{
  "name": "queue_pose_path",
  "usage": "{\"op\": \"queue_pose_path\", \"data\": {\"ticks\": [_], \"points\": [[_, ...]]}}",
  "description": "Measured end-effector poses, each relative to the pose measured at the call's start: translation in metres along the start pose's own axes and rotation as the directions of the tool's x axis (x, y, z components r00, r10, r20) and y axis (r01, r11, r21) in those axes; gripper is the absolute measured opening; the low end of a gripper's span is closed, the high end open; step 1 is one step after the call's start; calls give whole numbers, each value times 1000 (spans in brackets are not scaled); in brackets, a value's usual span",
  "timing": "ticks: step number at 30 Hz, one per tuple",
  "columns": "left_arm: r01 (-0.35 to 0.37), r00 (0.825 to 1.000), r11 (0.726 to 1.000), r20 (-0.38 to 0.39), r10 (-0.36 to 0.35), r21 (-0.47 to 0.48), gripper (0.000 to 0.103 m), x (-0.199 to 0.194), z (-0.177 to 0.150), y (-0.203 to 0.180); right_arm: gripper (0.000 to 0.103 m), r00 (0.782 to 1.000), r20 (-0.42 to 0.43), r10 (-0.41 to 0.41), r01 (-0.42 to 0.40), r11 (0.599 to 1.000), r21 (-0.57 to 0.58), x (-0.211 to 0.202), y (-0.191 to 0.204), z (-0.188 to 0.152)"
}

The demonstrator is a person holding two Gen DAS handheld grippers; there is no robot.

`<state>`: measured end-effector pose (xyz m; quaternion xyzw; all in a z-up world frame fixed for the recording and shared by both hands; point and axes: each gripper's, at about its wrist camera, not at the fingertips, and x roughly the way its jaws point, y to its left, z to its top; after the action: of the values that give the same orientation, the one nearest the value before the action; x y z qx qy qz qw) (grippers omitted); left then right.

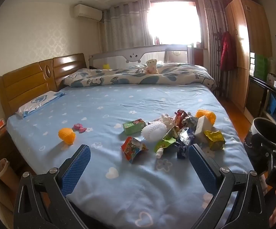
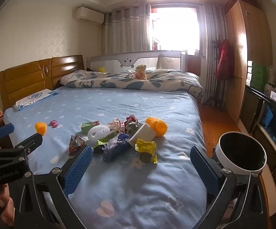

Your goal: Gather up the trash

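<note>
A pile of trash lies on the blue bed sheet [image 1: 119, 181]: a red snack wrapper [image 1: 133, 148], a green carton [image 1: 134, 126], a white foam net [image 1: 154, 133], a dark blue wrapper [image 1: 184, 143], a yellow-green wrapper [image 1: 214, 140], a white block [image 1: 202, 126] and an orange foam net [image 1: 206, 115]. The pile also shows in the right wrist view, with the yellow wrapper [image 2: 146, 149] and blue wrapper [image 2: 115, 148] nearest. My left gripper [image 1: 139, 149] is open and empty, just short of the pile. My right gripper [image 2: 140, 150] is open and empty, near the pile. A white bin [image 2: 241, 151] with a black liner stands right of the bed.
A second orange foam net [image 1: 67, 136] and a small pink toy [image 1: 79, 127] lie left of the pile. A pillow [image 1: 37, 103], a folded quilt [image 1: 138, 76] and a teddy bear [image 1: 151, 66] are at the far side. A wardrobe [image 1: 246, 47] stands at the right.
</note>
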<state>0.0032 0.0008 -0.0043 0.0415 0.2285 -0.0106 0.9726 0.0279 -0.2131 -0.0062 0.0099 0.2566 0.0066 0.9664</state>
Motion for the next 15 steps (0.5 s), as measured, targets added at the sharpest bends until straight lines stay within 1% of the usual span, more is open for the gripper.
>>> {"op": "queue_pose_path", "data": {"ticks": [15], "points": [[5,1000,1000,-7,-5,1,103,5,-1,0,103,1000,0,-1,1,1000,0,6,4,-3]]}}
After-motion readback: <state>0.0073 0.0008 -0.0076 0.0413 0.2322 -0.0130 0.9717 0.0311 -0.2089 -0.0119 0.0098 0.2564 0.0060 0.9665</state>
